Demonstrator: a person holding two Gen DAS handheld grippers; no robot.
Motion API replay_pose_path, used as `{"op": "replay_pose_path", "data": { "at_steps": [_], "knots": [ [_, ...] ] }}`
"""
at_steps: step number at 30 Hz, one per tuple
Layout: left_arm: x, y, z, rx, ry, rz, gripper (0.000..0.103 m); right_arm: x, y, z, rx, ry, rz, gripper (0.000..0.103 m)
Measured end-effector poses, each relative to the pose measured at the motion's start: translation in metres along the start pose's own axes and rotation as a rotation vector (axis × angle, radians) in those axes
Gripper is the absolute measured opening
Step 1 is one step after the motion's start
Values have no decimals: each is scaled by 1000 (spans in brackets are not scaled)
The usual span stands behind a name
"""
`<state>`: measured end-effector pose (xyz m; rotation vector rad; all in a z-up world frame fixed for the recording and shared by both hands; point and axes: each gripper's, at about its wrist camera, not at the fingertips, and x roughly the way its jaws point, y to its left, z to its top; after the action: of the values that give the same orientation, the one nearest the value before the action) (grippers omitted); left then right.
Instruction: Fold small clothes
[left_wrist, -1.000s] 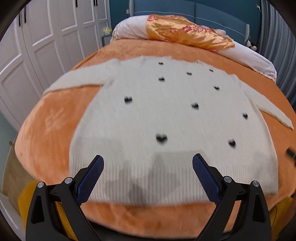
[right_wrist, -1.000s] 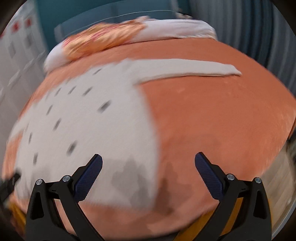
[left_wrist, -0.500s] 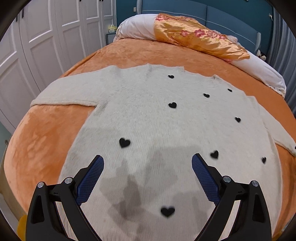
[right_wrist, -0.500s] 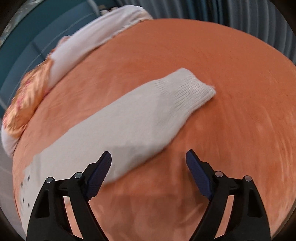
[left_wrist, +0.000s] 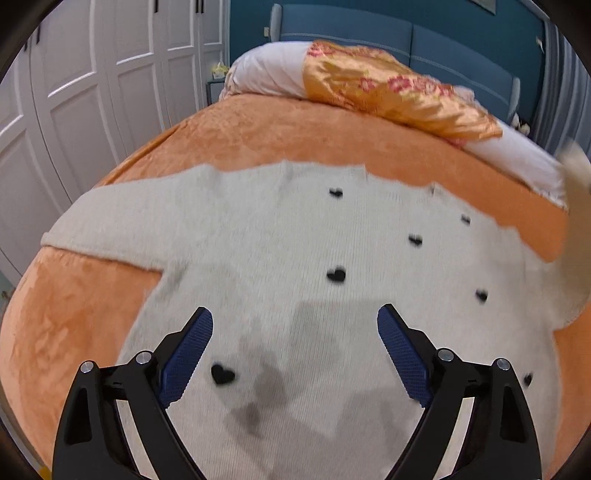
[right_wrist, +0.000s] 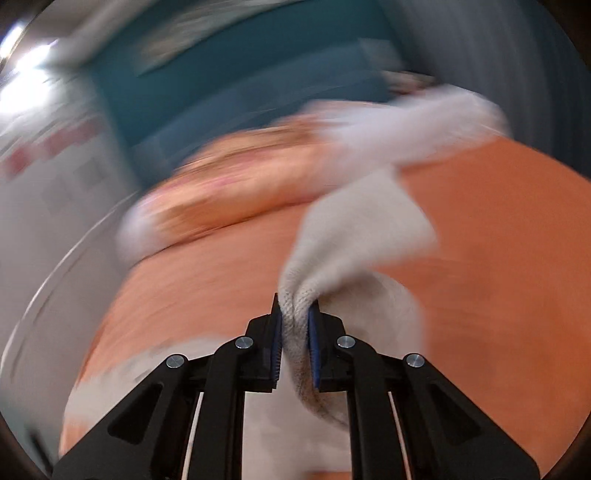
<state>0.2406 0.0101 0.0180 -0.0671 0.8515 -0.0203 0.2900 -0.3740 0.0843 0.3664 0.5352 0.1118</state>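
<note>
A cream knit sweater with small black hearts lies flat on the orange bedspread. Its left sleeve stretches out to the left. My left gripper is open and empty, hovering over the sweater's lower body. My right gripper is shut on the right sleeve, near its cuff, and holds it lifted off the bed. The raised sleeve shows blurred at the right edge of the left wrist view. The right wrist view is motion-blurred.
A white pillow and an orange floral satin cover lie at the head of the bed by the blue headboard. White wardrobe doors stand along the left side.
My right gripper has closed on the right sleeve near its cuff and lifted it off the bed. My left gripper has moved further up over the sweater, still open.
</note>
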Motion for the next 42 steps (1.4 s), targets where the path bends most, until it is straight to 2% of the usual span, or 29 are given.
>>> {"op": "replay_pose_path", "data": {
  "at_steps": [2,3,5,7,8,10,12,13,14,17,19,21,23,25,27,29,31,34,35,37,39,42],
  "knots": [
    [-1,5,9,-30,-14,-24,89,36,56,-28,-78,85,91,12],
    [-1,7,12,-44,-18,-32,89,66,86,-53,-126,158,116,13],
    [5,12,19,-67,-16,-68,90,112,118,-99,-178,290,113,18],
    [18,14,25,-80,21,-92,90,139,129,-140,-202,391,79,19],
    [28,16,28,-89,49,-126,90,136,130,-156,-198,412,63,21],
    [49,17,32,-121,105,-179,90,122,121,-163,-147,402,86,24],
    [67,19,32,-170,153,-237,90,85,105,-161,-89,337,96,43],
    [75,19,33,-205,171,-275,90,64,93,-155,-63,286,76,57],
    [84,18,34,-249,191,-318,90,46,84,-157,-44,257,57,60],
    [93,1,40,-289,198,-374,89,17,36,-160,49,244,-28,60],
    [91,-18,44,-251,174,-382,90,3,14,-164,110,229,-61,61],
    [87,-41,49,-175,156,-342,90,10,7,-159,148,238,-33,60],
    [75,-47,53,-155,104,-294,90,18,25,-156,126,245,9,58],
    [57,-41,55,-177,45,-271,90,46,49,-140,84,270,69,56],
    [45,-27,56,-186,13,-250,90,75,56,-135,93,300,98,56],
    [35,-7,54,-199,-13,-238,90,116,75,-141,107,392,151,56],
    [31,15,56,-223,-13,-229,90,143,120,-154,7,465,221,54],
    [36,42,61,-266,2,-224,89,135,175,-172,-160,463,319,54],
    [37,49,61,-276,10,-221,90,129,178,-175,-160,454,345,52],
    [42,59,59,-290,23,-225,90,112,160,-179,-105,418,338,51],
    [56,58,50,-278,60,-237,90,89,122,-178,-12,368,294,51],
    [79,46,35,-259,133,-251,90,47,46,-169,167,267,161,52]
  ]
}}
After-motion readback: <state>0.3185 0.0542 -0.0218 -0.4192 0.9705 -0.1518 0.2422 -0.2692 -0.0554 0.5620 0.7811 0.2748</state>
